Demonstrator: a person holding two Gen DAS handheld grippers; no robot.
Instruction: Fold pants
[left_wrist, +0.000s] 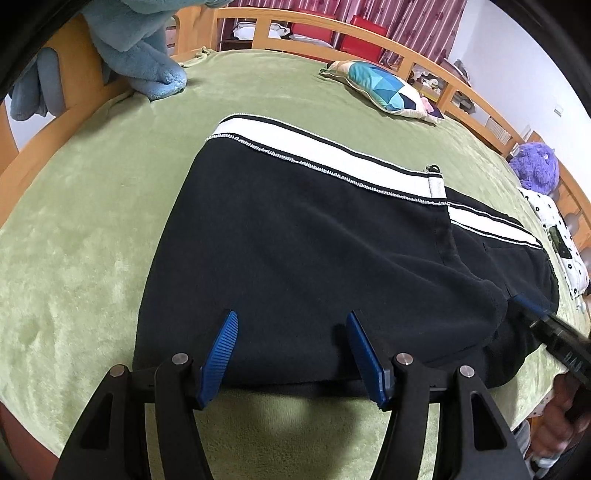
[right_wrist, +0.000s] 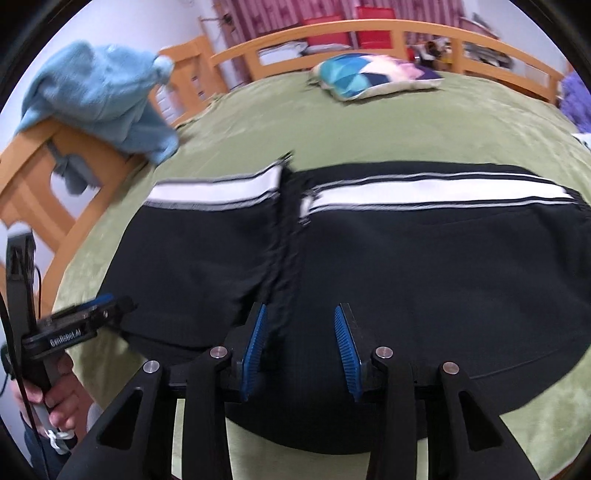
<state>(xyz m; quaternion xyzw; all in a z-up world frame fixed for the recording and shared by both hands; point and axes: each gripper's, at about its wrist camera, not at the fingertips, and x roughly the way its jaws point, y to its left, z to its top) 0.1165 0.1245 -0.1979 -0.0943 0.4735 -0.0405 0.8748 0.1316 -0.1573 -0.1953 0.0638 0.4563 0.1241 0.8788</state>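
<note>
Black pants (left_wrist: 303, 258) with a white side stripe (left_wrist: 332, 155) lie flat on the green bed cover (left_wrist: 92, 240), one part folded over the other. My left gripper (left_wrist: 291, 321) is open over the near edge of the folded part, holding nothing. My right gripper (right_wrist: 300, 314) is open just above the pants (right_wrist: 424, 280), beside the edge of the folded layer (right_wrist: 284, 236). The right gripper shows at the right of the left wrist view (left_wrist: 532, 306). The left gripper shows at the left of the right wrist view (right_wrist: 99, 301).
A blue plush blanket (left_wrist: 144, 48) hangs over the wooden bed rail (left_wrist: 74, 96) at the far left. A patterned pillow (left_wrist: 384, 88) lies at the far side. A purple plush toy (left_wrist: 535, 166) and a spotted cloth (left_wrist: 554, 229) lie at the right.
</note>
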